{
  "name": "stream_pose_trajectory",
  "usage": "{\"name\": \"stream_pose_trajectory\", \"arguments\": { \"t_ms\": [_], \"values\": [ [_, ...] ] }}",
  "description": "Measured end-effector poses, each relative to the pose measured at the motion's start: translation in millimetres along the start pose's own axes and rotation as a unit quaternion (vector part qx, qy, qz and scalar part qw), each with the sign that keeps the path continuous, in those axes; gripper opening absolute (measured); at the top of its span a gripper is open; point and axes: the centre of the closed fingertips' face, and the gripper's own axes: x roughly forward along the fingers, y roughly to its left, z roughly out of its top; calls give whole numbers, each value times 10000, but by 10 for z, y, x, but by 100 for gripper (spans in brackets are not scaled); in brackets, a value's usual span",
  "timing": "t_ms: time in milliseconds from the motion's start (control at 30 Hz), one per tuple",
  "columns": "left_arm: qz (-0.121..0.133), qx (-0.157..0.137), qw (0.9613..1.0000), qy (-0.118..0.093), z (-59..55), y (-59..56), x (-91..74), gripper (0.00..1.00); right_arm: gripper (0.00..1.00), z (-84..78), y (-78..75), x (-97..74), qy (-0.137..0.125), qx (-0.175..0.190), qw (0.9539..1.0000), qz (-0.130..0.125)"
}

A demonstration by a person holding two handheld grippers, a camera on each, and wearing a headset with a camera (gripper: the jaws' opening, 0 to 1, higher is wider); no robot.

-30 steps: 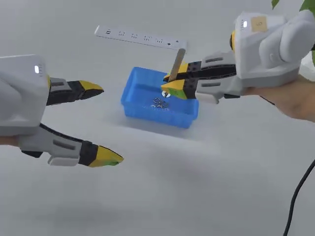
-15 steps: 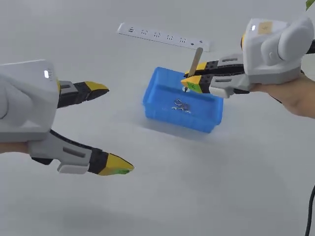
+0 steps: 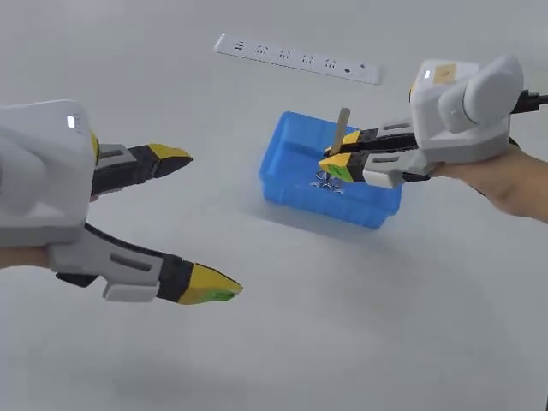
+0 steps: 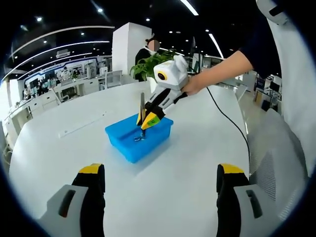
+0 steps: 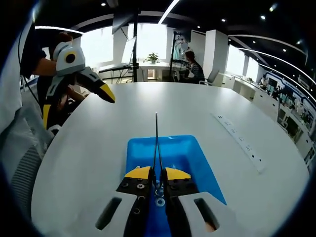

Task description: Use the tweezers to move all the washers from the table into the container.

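A blue container (image 3: 325, 205) stands mid-table with several small metal washers (image 3: 325, 181) on its floor. My right gripper (image 3: 336, 166) hovers over its right half, shut on the tweezers (image 3: 342, 128), whose handle sticks up and whose tips point down among the washers. I cannot tell whether the tips pinch a washer. In the right gripper view the tweezers (image 5: 156, 133) run forward from the right gripper (image 5: 158, 174) over the container (image 5: 182, 153). My left gripper (image 3: 205, 224) is open with nothing in it, well left of the container. From the left gripper (image 4: 160, 170) I see the container (image 4: 133, 150), washers (image 4: 138, 138) and right gripper (image 4: 158, 106).
A white power strip (image 3: 295, 58) lies beyond the container, and in the right gripper view the same power strip (image 5: 237, 138) is to its right. A black cable trails from the right gripper across the white table. People and desks stand in the far background.
The head camera has shifted, so everything sits further right in the picture. My right gripper has lowered the tweezers deeper into the container. The left gripper stays open in about the same place.
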Motion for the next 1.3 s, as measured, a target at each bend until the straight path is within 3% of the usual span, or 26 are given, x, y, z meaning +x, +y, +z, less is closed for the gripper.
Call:
{"name": "stream_pose_trajectory", "arguments": {
  "t_ms": [300, 500, 667, 900, 1033, 1200, 1300],
  "values": [
    [-28, -97, 9999, -46, 5, -7, -5, 99, 10, -29, -11, -23, 15, 160, 9999, -36],
    [-21, -74, 10000, -10, -8, -26, 12, 99, 8, -17, -13, -41, -11, 64, 9999, -91],
    [-23, -114, 9999, -87, 59, 21, 21, 99, 7, 42, -6, -60, -66, -57, 9999, -110],
    [-11, 59, 9995, -315, 294, 196, 107, 97, 7, 114, 20, -78, -128, -151, 9998, -102],
    [-28, 69, 9993, -370, 410, 363, 232, 93, 7, 158, 83, -108, -101, -299, 9995, -41],
    [-156, 335, 9964, -765, 825, 429, 437, 83, 7, 217, 132, -138, -94, -518, 9986, -4],
    [-324, 475, 9951, -801, 968, 413, 582, 79, 7, 235, 135, -149, -108, -550, 9984, -8]
  ]
}}
